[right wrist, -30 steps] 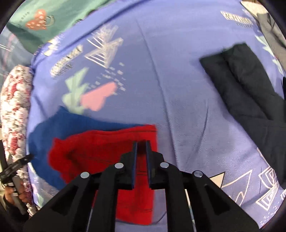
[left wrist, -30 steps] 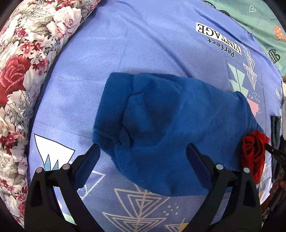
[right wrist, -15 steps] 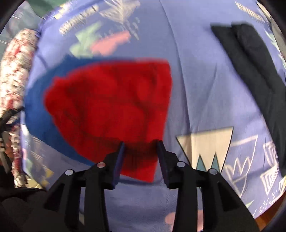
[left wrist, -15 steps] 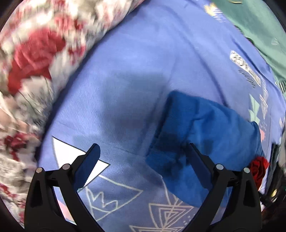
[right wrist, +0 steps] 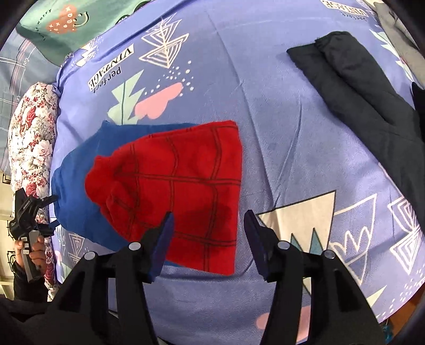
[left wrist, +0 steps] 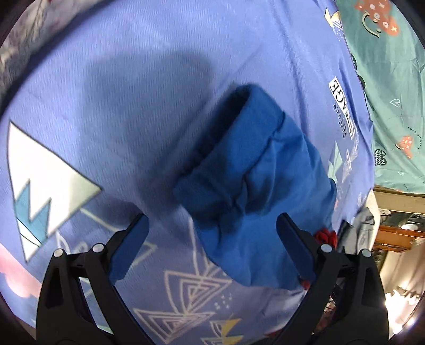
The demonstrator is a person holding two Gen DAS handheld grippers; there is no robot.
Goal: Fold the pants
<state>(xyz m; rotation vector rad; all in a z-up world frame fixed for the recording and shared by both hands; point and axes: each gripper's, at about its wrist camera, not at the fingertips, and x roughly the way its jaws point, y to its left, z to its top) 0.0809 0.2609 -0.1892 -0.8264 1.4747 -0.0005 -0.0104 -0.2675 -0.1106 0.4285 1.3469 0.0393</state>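
Note:
Folded blue pants (left wrist: 255, 180) lie on the purple patterned bedsheet (left wrist: 132, 106), waistband end toward the top of the left wrist view. A folded red garment with dark grid lines (right wrist: 180, 191) rests on top of the blue pants (right wrist: 77, 169) in the right wrist view. My left gripper (left wrist: 212, 236) is open, its jaws straddling the near end of the blue pants without pressing. My right gripper (right wrist: 208, 225) hovers over the red garment's near right corner; its jaws are opening and nothing is held between them. The left gripper (right wrist: 39, 212) also shows at the far left, held by a hand.
Black pants (right wrist: 358, 87) lie spread at the right of the sheet. A floral pillow (right wrist: 32, 138) lies along the left side and a teal cartoon-print cloth (right wrist: 71, 24) beyond the sheet. Grey fabric (right wrist: 393, 24) sits at the far right corner.
My right gripper let go of the red garment, opened and drew back; the red piece now lies flat on the blue pants. My left gripper shifted and rolled, staying open over the blue pants.

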